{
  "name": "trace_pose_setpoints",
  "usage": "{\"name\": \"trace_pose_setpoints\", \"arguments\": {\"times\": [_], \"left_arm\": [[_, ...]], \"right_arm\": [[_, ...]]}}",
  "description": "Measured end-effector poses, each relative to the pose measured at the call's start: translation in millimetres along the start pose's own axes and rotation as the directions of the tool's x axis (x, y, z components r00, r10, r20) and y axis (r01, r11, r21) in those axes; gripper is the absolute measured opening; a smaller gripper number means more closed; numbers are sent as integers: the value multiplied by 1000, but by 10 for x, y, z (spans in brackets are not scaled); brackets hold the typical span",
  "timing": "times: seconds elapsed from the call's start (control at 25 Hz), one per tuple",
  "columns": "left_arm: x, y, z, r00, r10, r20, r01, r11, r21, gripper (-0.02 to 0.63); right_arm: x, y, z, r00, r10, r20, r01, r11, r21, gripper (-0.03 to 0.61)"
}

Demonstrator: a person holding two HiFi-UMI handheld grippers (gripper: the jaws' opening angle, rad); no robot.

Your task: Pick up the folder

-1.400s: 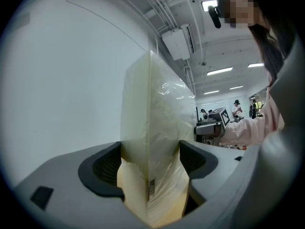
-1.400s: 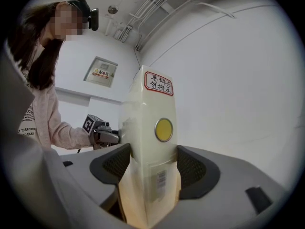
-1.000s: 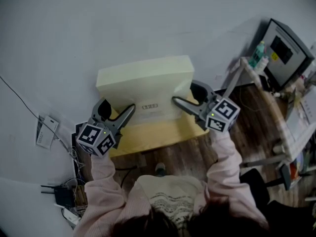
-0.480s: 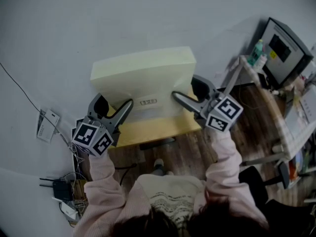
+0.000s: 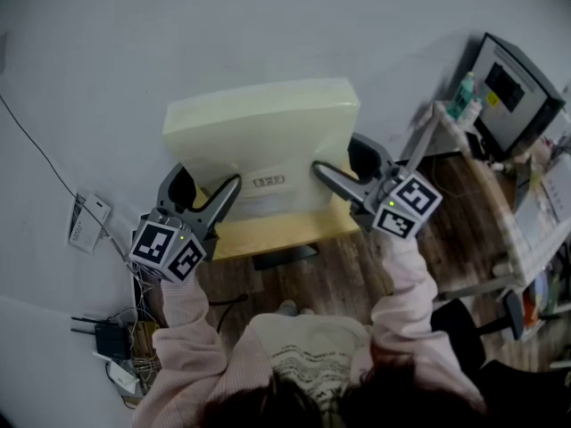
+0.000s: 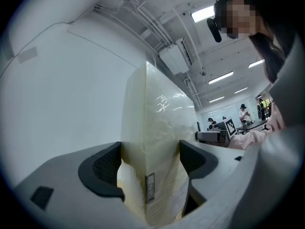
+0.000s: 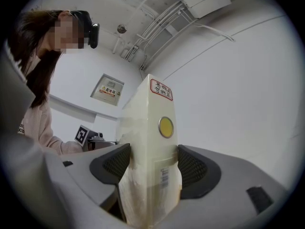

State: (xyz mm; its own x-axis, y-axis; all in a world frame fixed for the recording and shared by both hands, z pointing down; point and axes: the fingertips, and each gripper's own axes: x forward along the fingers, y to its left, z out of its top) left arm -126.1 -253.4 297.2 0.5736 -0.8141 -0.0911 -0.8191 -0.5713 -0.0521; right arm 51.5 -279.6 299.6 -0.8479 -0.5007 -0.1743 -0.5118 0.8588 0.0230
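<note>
A thick pale yellow folder wrapped in clear film hangs above a small yellow table, held by its two ends. My left gripper is shut on its left end, and in the left gripper view the folder fills the gap between the pads of the left gripper. My right gripper is shut on the right end. In the right gripper view the folder's spine, with a round yellow sticker, sits clamped in the right gripper.
A monitor and a green bottle stand on a desk at the right. Cables and a router lie at the lower left, a card further left. Wooden floor shows under the table.
The folder has come up off the table and looks larger; more of the table's top shows beneath it. Both grippers rose with it, still clamped on its ends.
</note>
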Motion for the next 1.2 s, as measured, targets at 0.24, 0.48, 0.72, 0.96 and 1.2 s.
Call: {"name": "trace_pose_setpoints", "arguments": {"times": [0.24, 0.48, 0.72, 0.96, 1.2], "left_arm": [[-79, 29, 114, 1000, 2, 24, -2, 1000, -5, 391], [-125, 88, 180, 1000, 2, 22, -2, 1000, 0, 391], [-127, 99, 175, 1000, -2, 29, 2, 1000, 3, 391], [-132, 105, 179, 999, -7, 39, 7, 1000, 4, 391], [-125, 88, 194, 999, -6, 40, 6, 1000, 4, 391]], "right_arm": [[44, 84, 105, 1000, -13, 22, 12, 1000, 9, 318], [108, 130, 128, 999, -32, 30, 31, 999, 23, 314], [105, 139, 131, 997, -57, 44, 56, 998, 34, 310], [101, 145, 151, 997, -68, 44, 67, 998, 17, 307], [84, 146, 164, 997, -67, 38, 67, 998, 10, 307]]}}
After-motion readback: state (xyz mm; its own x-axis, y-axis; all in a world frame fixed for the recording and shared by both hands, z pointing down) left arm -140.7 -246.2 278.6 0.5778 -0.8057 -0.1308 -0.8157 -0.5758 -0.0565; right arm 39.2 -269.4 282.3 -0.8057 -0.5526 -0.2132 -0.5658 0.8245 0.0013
